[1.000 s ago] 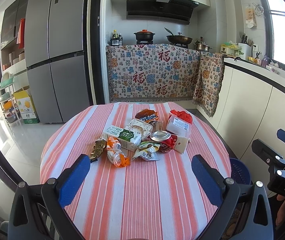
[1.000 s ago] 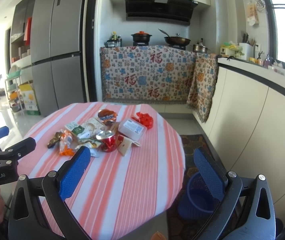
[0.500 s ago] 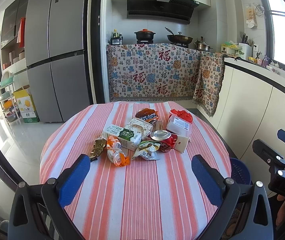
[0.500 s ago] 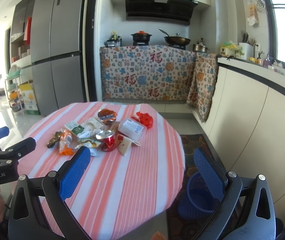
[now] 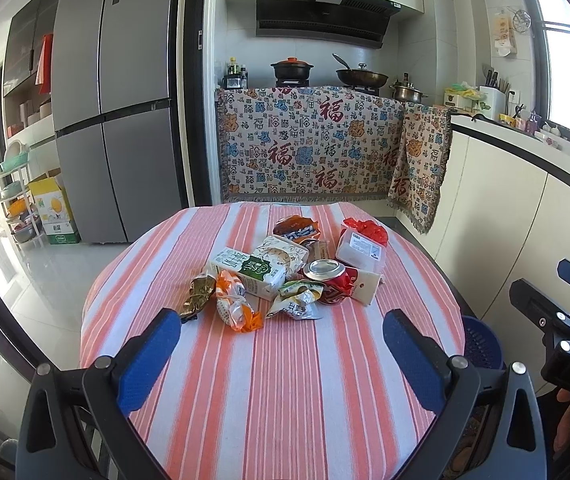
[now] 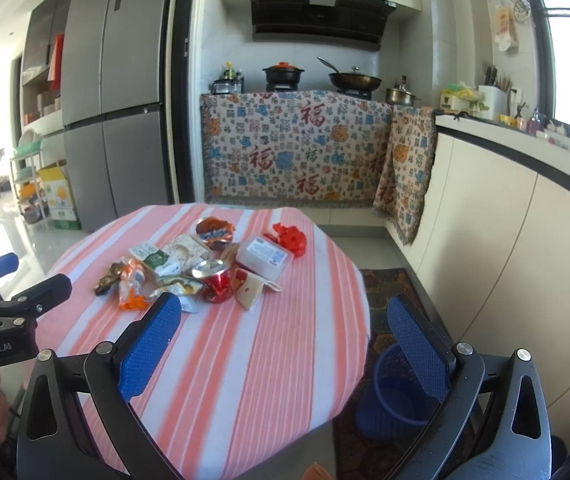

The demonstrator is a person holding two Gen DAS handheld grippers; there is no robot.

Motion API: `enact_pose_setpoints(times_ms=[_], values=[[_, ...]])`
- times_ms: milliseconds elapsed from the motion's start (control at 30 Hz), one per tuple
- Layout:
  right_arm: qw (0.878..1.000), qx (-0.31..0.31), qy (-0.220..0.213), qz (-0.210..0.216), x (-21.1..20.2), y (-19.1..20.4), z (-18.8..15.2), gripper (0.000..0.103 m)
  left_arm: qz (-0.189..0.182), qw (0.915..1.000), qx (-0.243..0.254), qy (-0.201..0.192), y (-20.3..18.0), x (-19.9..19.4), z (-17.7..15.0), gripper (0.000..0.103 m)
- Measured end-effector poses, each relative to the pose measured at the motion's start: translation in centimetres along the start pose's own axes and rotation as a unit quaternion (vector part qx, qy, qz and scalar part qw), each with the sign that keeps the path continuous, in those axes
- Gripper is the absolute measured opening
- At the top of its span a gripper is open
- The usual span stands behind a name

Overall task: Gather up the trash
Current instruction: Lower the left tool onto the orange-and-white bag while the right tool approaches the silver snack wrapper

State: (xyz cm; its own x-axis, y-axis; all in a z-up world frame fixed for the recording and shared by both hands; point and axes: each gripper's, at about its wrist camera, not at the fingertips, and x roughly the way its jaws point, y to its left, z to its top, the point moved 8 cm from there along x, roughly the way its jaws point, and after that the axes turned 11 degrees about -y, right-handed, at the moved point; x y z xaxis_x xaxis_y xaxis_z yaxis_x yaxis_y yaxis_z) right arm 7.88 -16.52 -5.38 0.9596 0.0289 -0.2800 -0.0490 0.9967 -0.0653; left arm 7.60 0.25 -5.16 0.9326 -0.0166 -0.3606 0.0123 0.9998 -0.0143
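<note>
we face a kitchen with a steel fridge (image 5: 113, 120) at our 10 o'clock and a patterned cloth (image 5: 317, 148) hung over the stove counter at 12. nearer to us stands the round surface (image 5: 285, 380) under a red-and-white striped cover.

over the last second almost nothing has changed. both views have crept a touch closer to the surface, the pile sits a shade lower in the left view, and no piece has moved. so we judge the task barely begun: we are still approaching, and every piece is yet to be picked up.

the left hand-held gripper (image 5: 281, 354) is spread wide and holds nothing. the trash pile (image 5: 285, 268) lies at its 12 o'clock, beyond the fingertips and not touching them. the closest pieces are an orange wrapper (image 5: 235, 304) and a brown wrapper (image 5: 196, 298) near the left fingertip, with a green milk carton (image 5: 247, 268) and a red can (image 5: 327, 280) behind.

the right hand-held gripper (image 6: 285, 338) is also wide and empty. from it the same pile (image 6: 205, 264) sits at 11 o'clock, with the can (image 6: 214, 280) just beyond its left finger. the blue bin (image 6: 399, 392) stands on the floor beside the surface, at 5 o'clock, low between the fingers toward the right one. it is likely where the trash belongs.
</note>
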Motion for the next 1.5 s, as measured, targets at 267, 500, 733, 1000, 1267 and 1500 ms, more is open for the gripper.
enact_pose_setpoints(times_ms=[267,500,733,1000,1267,1500], values=[[1.0,-0.001,0.004,0.005,0.2,0.1,-0.5,0.103,0.011,0.9999,-0.005,0.007,1.1,0.4,-0.7,0.103],[1.0,0.002,0.01,0.009,0.6,0.3,-1.4,0.103,0.029,0.9991,-0.011,0.03,3.2,1.3,-2.9,0.103],[0.999,0.014,0.023,0.03,1.8,1.0,-3.3,0.103,0.033,0.998,-0.017,0.051,4.7,3.2,-5.2,0.103],[0.996,0.021,0.074,0.043,4.8,2.1,-7.2,0.103,0.024,0.9955,-0.033,0.086,5.7,7.5,-7.8,0.103],[0.989,0.001,0.131,0.073,8.9,4.6,-11.3,0.103,0.015,0.9922,-0.04,0.117,6.7,12.9,-9.2,0.103],[0.98,-0.015,0.167,0.11,11.7,7.7,-14.0,0.103,0.001,0.9884,-0.063,0.138,7.8,16.4,-9.2,0.091]])
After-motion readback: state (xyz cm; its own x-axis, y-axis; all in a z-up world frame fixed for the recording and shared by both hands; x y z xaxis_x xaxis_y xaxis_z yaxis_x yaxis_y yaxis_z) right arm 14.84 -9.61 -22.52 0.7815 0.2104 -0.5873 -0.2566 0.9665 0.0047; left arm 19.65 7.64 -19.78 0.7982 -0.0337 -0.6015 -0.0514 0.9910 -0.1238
